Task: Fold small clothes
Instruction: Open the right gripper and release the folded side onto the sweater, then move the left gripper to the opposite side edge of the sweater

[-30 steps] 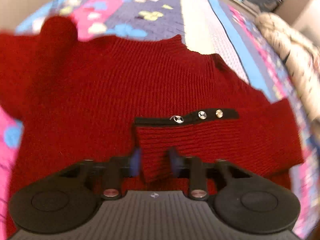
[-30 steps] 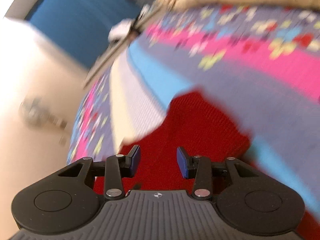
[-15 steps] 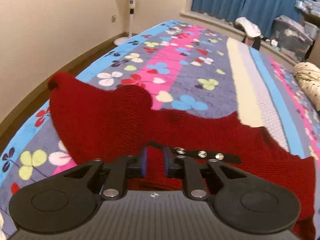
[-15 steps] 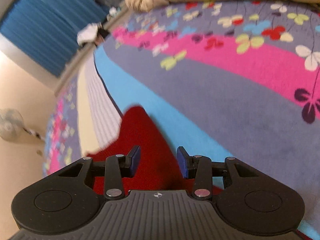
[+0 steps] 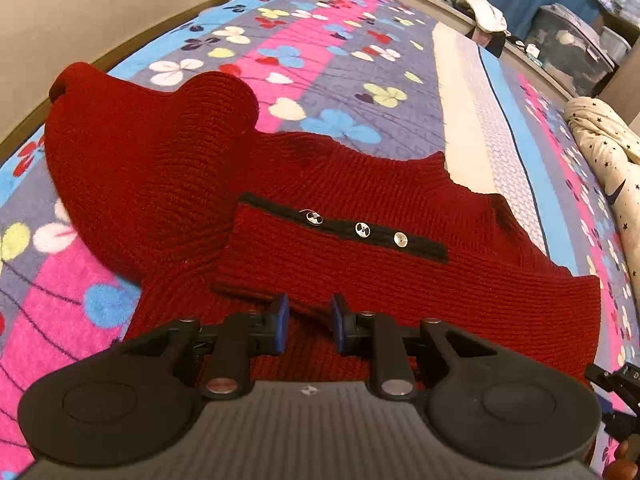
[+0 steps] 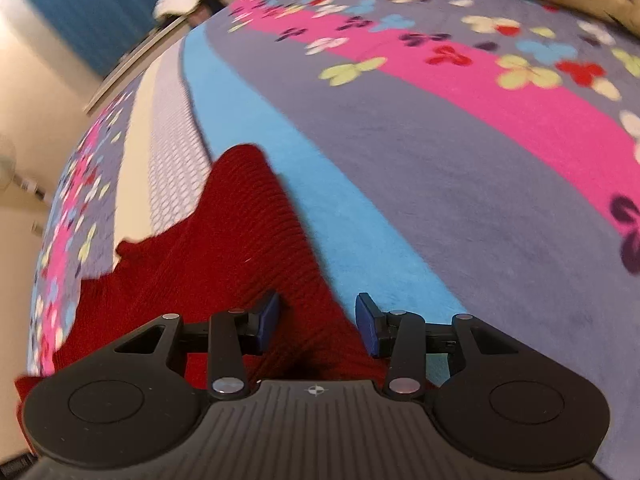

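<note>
Sleeve under our right tongs

Our red sweater [image 5: 340, 208] lies on the bed [image 5: 360, 60]. Left tongs [image 5: 308, 322] have just parted, empty; right tongs [image 6: 318, 320] have just spread, straddling the sleeve [image 6: 248, 240], which runs straight ahead, nearer that hand.

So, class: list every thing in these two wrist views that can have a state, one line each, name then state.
red sweater: lying on the bed, partly folded.
sleeve cuff: folded onto the body, buttons up.
left gripper: jaws apart, gripping nothing, over the cuff's near edge.
right gripper: jaws open, sweater edge below, not gripped.
blanket: spread flat over the bed.
</note>
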### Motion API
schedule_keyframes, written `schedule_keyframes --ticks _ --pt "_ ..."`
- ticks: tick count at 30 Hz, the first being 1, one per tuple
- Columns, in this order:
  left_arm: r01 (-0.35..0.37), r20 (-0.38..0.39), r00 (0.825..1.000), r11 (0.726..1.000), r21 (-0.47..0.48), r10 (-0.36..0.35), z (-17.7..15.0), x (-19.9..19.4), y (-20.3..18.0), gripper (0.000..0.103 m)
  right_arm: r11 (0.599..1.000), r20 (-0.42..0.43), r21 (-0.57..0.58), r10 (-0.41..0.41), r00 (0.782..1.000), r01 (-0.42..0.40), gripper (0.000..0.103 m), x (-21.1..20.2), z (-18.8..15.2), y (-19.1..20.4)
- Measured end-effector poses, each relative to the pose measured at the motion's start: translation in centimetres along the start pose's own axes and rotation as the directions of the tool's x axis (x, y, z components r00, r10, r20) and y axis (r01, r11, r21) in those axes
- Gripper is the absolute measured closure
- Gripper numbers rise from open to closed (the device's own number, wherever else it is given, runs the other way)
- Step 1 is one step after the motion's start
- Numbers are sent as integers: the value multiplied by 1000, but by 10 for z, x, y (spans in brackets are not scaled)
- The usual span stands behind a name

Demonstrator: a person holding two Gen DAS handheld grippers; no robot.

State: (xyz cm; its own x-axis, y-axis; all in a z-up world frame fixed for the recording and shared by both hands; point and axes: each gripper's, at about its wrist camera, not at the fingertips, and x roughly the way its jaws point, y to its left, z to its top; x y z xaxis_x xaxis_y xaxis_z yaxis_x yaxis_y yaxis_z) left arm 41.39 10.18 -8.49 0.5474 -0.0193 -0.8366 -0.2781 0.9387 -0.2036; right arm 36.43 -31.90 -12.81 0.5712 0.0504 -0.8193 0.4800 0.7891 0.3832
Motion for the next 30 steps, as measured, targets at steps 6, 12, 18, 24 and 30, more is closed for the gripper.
schedule_keyframes --ticks 6,12,18,24,30 --pt "6 2 1000 1000 8 -6 1 -1 -2 79 996 -35 -85 22 999 -25 62 11 5 2" --pt "14 15 1000 999 30 -14 -1 -4 -11 79 992 1 -122 45 999 -45 85 4 10 3" --pt "44 23 999 995 90 -46 -5 -10 -21 79 997 68 -12 71 995 -71 92 -3 37 -23" --pt "58 15 998 994 96 -60 -4 -11 -24 79 999 20 -38 -21 1000 22 73 5 32 -20" --pt "62 16 998 994 90 -64 -2 -12 -22 79 993 101 -106 59 993 -49 70 -17 26 0"
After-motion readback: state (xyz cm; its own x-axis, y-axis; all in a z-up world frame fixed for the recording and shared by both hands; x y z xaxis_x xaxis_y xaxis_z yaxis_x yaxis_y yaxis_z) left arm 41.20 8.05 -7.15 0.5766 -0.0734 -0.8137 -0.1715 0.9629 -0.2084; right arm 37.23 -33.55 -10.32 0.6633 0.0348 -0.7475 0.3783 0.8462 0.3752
